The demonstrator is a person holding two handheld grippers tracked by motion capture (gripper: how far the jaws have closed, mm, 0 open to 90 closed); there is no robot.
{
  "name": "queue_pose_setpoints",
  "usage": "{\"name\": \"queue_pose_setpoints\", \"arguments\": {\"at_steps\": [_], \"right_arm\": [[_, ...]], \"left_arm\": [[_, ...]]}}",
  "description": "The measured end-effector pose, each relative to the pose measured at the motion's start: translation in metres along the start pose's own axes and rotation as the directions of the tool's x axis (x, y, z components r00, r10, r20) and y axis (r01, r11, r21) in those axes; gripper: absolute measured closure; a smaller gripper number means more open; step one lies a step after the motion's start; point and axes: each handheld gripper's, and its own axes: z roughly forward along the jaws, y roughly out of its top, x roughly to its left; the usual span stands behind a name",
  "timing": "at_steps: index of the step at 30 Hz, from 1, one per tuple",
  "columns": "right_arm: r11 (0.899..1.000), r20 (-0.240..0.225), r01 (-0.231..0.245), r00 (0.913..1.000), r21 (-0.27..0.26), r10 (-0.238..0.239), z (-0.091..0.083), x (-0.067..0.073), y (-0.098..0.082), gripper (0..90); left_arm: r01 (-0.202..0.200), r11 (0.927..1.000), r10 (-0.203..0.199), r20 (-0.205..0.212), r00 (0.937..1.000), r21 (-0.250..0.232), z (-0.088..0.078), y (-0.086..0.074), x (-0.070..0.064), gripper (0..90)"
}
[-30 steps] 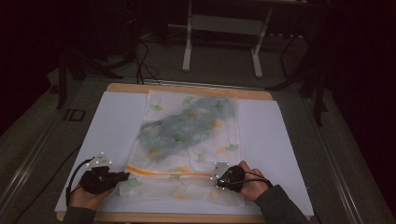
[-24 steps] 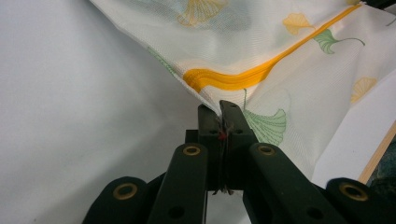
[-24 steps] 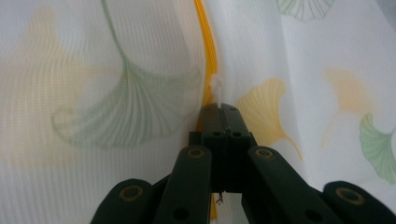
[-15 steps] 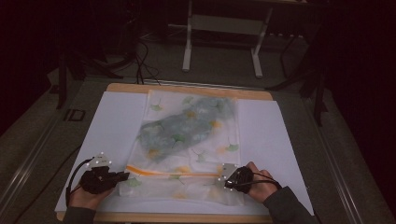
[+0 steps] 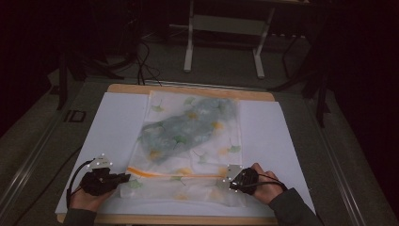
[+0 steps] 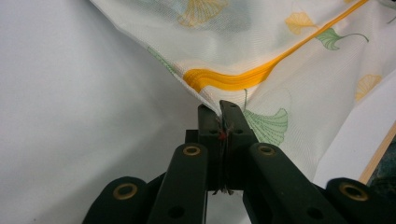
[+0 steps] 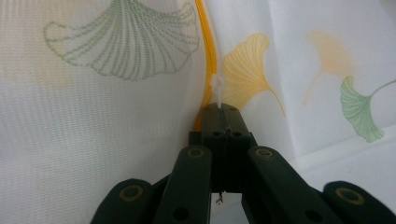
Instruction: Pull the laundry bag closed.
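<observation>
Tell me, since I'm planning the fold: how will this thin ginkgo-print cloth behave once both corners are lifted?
Probably floppy: the ginkgo-print cloth already creases and tents at the left gripper. Likely very light, since its sheer weave lets the white sheet show through. It may sag between the left gripper and the right gripper.

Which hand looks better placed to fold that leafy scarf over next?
Neither clearly: left gripper and right gripper each pinch the scarf at its orange stripe, so both would likely lift together.
</observation>
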Motion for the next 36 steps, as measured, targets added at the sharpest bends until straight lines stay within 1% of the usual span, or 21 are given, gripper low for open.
{"name": "queue_pose_setpoints", "arguments": {"at_steps": [3,12,20,27,29,31,35,36], "right_arm": [[1.0,0.003,0.002,1.0,0.001,-0.002,-0.001,-0.001,-0.002,90.0],[1.0,0.006,-0.019,0.9998,0.004,0.019,-0.004,-0.002,-0.012,90.0],[0.999,0.019,-0.027,0.9995,0.02,0.026,-0.007,-0.005,-0.022,90.0],[0.999,0.017,-0.038,0.9991,0.029,0.038,-0.01,-0.004,-0.031,90.0],[0.999,0.019,-0.04,0.999,0.035,0.039,-0.011,-0.004,-0.034,90.0],[0.999,0.012,-0.045,0.9989,0.03,0.044,-0.012,-0.004,-0.037,90.0],[0.998,0.02,-0.047,0.9987,0.03,0.046,-0.015,-0.003,-0.04,90.0],[0.998,0.015,-0.051,0.9986,0.03,0.051,-0.015,-0.002,-0.041,90.0]], "left_arm": [[0.002,1.0,-0.002,0.002,1.0,-0.002,0.0,0.0,0.0,88.7],[0.0,1.0,0.0,0.001,1.0,-0.002,0.0,0.0,0.0,88.7],[0.0,1.0,0.0,0.0,1.0,0.0,0.0,0.0,0.0,88.7],[0.0,1.0,0.0,0.003,1.0,-0.001,0.0,-0.001,-0.001,88.7],[-0.003,1.0,0.003,0.009,0.9999,0.001,0.0,-0.001,-0.001,88.7],[-0.005,1.0,0.005,0.014,0.9999,0.005,0.001,-0.001,-0.002,88.7],[-0.011,0.9998,0.01,0.033,0.9994,0.016,0.003,-0.002,-0.004,88.6],[-0.012,0.9998,0.011,0.034,0.9994,0.018,0.003,-0.002,-0.005,88.6]]}}
